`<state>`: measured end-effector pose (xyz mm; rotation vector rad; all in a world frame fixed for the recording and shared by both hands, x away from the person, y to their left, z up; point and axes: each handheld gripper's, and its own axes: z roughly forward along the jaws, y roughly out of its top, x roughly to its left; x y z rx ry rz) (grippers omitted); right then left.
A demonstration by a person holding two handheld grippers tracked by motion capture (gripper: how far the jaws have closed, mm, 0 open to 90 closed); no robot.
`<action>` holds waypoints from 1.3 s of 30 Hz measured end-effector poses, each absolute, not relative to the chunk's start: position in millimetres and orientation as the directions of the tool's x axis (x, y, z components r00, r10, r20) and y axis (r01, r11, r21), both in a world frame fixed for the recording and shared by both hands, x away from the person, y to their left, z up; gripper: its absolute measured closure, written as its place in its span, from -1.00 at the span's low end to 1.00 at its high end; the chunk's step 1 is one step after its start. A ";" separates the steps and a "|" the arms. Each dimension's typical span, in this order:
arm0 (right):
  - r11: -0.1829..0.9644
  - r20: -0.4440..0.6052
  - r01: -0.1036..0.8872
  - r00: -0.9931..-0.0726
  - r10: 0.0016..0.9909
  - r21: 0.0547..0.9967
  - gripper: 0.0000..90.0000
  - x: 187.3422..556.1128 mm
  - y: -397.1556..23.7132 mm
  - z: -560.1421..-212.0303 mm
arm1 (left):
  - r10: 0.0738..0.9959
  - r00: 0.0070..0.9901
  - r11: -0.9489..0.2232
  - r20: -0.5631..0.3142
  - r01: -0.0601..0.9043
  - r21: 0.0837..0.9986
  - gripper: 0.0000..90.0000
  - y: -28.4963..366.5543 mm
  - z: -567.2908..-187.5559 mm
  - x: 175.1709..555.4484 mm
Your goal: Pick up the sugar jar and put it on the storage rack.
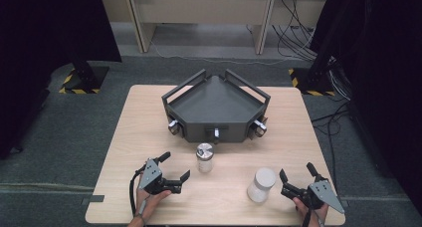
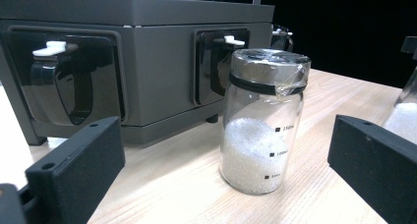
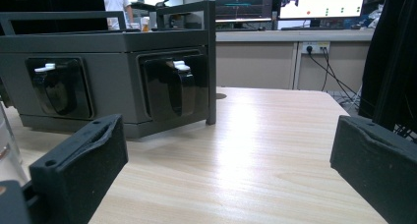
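Note:
A glass jar [image 1: 204,157] with a silver lid taped shut stands near the table's middle, partly filled with white granules. In the left gripper view the same jar [image 2: 263,121] stands just ahead, between the jaws and untouched. My left gripper [image 1: 175,166] is open to the jar's left, also seen as the left gripper [image 2: 226,160] from its own camera. A second jar with a white top [image 1: 262,184] stands front right. My right gripper [image 1: 296,170] is open just right of it, holding nothing; the right gripper [image 3: 228,160] faces bare table.
A dark grey angled box [image 1: 215,107] with rails on top sits at the table's back centre. Its front faces carry recessed pockets with white levers [image 2: 49,48] [image 3: 181,65]. The table [image 1: 149,137] ends close behind both hands. Cables lie on the floor at the right.

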<state>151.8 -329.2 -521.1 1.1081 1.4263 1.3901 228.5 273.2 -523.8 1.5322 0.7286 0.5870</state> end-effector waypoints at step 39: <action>-0.007 0.017 0.042 -0.245 0.969 0.999 -0.98 152.1 -329.3 -522.3 | 0.745 0.664 -0.016 -0.058 0.106 0.994 -1.00 272.6 -524.4 229.6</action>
